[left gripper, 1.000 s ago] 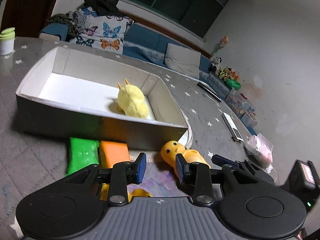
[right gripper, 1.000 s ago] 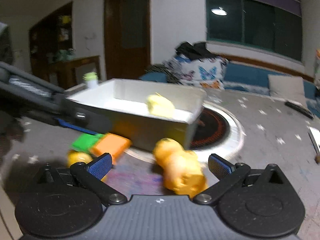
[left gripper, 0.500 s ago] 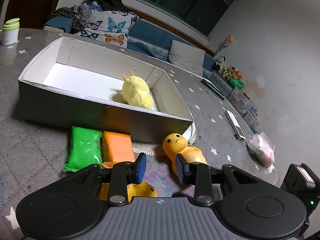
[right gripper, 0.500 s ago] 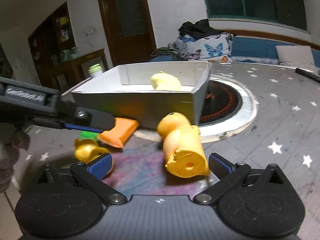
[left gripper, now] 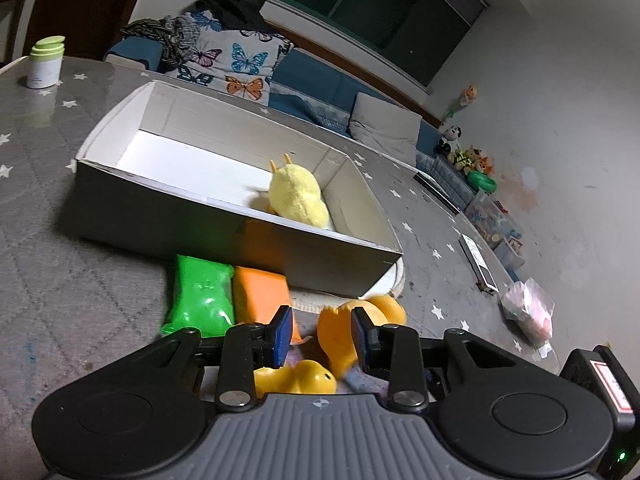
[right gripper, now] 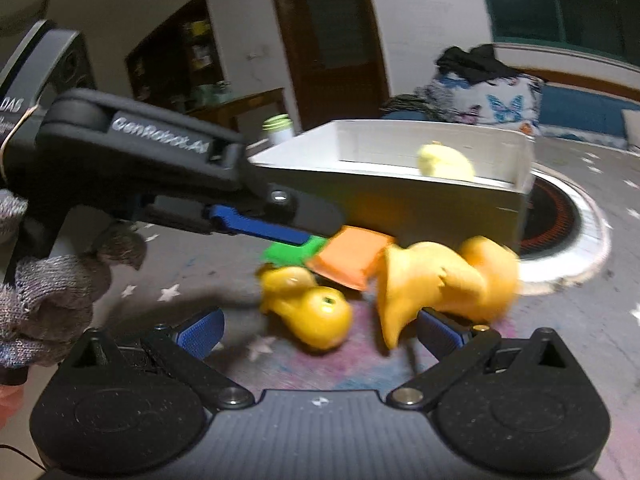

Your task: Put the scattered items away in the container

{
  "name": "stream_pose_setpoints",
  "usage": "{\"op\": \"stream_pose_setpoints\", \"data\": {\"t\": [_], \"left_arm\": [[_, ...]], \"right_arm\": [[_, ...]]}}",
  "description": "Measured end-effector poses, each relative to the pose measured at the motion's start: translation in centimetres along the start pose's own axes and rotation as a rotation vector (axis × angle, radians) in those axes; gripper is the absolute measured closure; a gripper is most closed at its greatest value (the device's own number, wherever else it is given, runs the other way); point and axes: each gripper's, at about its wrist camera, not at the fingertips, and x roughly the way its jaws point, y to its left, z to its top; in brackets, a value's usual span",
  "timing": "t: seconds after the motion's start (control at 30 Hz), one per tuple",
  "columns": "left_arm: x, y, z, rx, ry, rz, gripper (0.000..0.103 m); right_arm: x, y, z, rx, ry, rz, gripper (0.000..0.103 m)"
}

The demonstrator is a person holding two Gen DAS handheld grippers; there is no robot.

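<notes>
**Orange duck got knocked over**

Since a moment ago the big orange duck (right gripper: 444, 276) tipped and slid right, blurry now. White box (left gripper: 224, 220) holds the yellow plush (left gripper: 296, 196). Right gripper (right gripper: 318, 328) is spread wide, empty, around the small yellow duck (right gripper: 312, 312). Left gripper (left gripper: 320, 332) is narrowly apart, holding nothing.

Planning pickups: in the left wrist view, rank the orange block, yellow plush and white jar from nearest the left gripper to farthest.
1. Orange block, just ahead, left of the left gripper.
2. Yellow plush, inside the box.
3. White jar, far left corner.
</notes>
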Motion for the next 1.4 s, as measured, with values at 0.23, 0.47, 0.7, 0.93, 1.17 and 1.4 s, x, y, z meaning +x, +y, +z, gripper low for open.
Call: {"op": "stream_pose_setpoints", "data": {"t": [0.23,0.47,0.7,0.93,1.17,1.4], "left_arm": [[-0.1,0.3,0.2,-0.002,-0.004,-0.005,0.068],[1.4,-0.4,0.3,0.011,0.022,-0.024,0.068],[2.8,-0.6,0.2,0.014,0.055,-0.010,0.068],[3.6,-1.2,-0.3,0.025,0.092,-0.030,0.068],[3.5,-2.0,-0.5,0.021,0.109,-0.069,0.068],[3.5,-2.9,-0.9,0.045,0.144,-0.128,0.068]], "right_arm": [[-0.1,1.0,0.2,-0.051,-0.019,-0.007,0.000],[-3.1,-0.4,-0.3,0.016,-0.079,-0.081,0.000],[-3.6,-2.7,-0.4,0.118,-0.087,-0.165,0.000],[-3.3,-4.0,-1.2,0.148,-0.070,-0.221,0.000],[-3.0,-3.8,-1.5,0.116,-0.064,-0.252,0.000],[-2.3,-3.3,-1.6,0.084,-0.061,-0.268,0.000]]}}
